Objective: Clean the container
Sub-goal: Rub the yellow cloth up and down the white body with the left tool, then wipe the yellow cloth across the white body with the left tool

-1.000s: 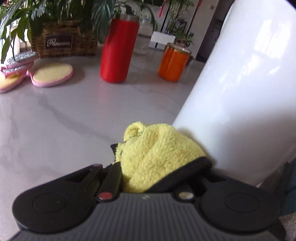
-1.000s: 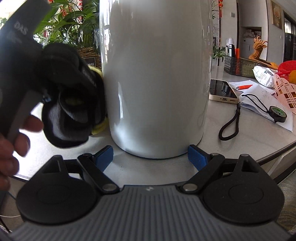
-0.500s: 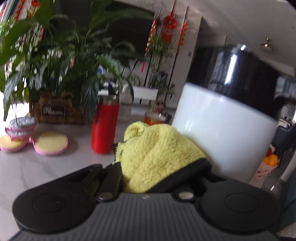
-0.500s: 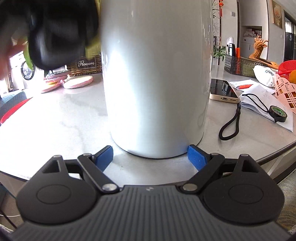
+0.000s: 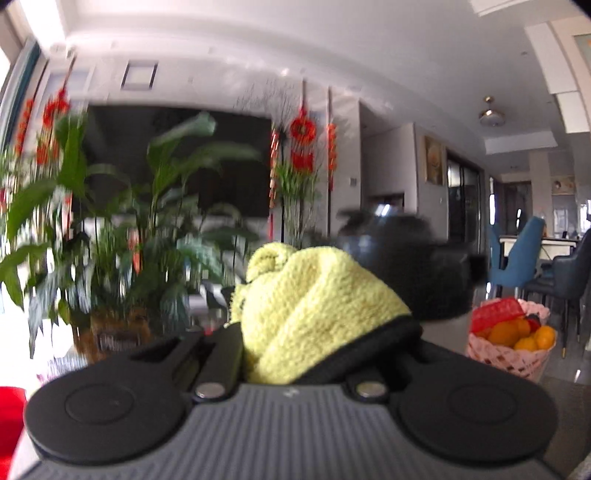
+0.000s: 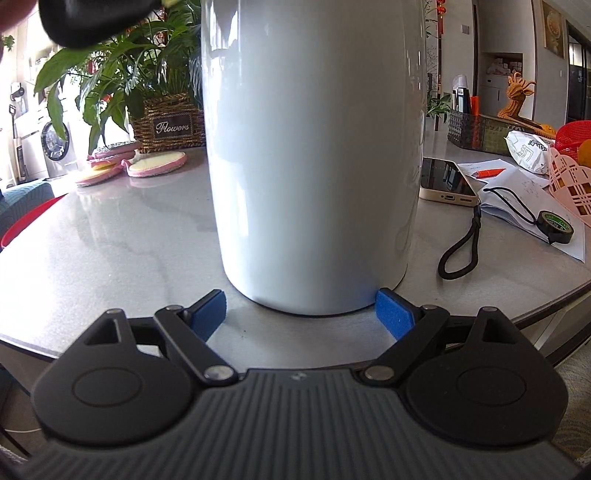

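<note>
A tall white container (image 6: 314, 147) stands on the grey table (image 6: 110, 240), right in front of my right gripper (image 6: 301, 308). That gripper is open, its blue pads (image 6: 210, 306) set at either side of the front of the container's foot, which is wider than the gap. A hand holds my left gripper (image 5: 306, 343) high up, shut on a bunched yellow cloth (image 5: 314, 295). The container's black lid (image 5: 406, 266) shows blurred just behind the cloth. In the right wrist view the left gripper (image 6: 96, 22) is a dark blur at the top left.
A wicker planter (image 6: 166, 122) with leafy plants and pink-rimmed pads (image 6: 155, 166) sit at the back left. Right of the container lie a phone (image 6: 447, 181), a black cord (image 6: 461, 243), a tape roll (image 6: 554, 225) and papers. A pink fruit basket (image 5: 509, 343) stands further right.
The left gripper has risen with the cloth from the container's foot to the level of its black lid, tilting upward. The right gripper and the container have stayed put.
</note>
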`<state>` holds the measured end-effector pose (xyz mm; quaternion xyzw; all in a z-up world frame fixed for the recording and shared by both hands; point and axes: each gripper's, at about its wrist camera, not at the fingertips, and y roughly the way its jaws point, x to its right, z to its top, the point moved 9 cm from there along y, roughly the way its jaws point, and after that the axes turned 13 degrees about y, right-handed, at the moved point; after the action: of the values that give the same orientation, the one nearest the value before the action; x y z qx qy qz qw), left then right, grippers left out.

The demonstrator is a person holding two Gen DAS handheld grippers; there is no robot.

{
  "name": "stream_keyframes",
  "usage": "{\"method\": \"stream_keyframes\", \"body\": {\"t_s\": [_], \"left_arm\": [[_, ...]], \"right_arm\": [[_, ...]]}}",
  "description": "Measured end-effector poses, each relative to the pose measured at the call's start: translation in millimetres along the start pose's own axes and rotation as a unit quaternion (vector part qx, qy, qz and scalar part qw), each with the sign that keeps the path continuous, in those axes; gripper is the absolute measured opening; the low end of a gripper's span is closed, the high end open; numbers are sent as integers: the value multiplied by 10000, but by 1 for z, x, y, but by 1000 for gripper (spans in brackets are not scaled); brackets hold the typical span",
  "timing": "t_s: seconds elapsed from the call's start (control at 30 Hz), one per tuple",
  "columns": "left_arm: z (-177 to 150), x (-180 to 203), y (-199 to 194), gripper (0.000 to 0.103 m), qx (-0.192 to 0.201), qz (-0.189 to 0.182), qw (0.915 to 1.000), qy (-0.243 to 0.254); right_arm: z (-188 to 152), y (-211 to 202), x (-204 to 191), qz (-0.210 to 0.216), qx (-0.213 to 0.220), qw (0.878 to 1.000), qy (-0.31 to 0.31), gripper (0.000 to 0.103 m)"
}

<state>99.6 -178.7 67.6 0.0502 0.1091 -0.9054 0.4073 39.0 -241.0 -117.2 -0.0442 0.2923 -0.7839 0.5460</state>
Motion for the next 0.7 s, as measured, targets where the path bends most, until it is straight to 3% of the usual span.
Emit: {"method": "stream_keyframes", "body": {"t_s": [0.1, 0.3, 0.5, 0.57, 0.7], "left_arm": [[-23, -4, 22, 7, -645, -69, 9979, -29], [-64, -10, 55, 7, -1480, -138, 9882, -371], [-109, -14, 73, 7, -2394, -388, 9673, -746], [-118, -14, 75, 7, -2560, -416, 9626, -785], [-118, -14, 67, 7, -2519, -363, 9641, -758]], "right_arm": [[0, 0, 0, 2, 8, 10000, 0, 91], [1, 0, 0, 15, -16, 10000, -4, 91], [1, 0, 1, 31, -34, 10000, -9, 91], [1, 0, 0, 29, -35, 10000, -6, 91], [0, 0, 0, 28, -39, 10000, -6, 91]]}}
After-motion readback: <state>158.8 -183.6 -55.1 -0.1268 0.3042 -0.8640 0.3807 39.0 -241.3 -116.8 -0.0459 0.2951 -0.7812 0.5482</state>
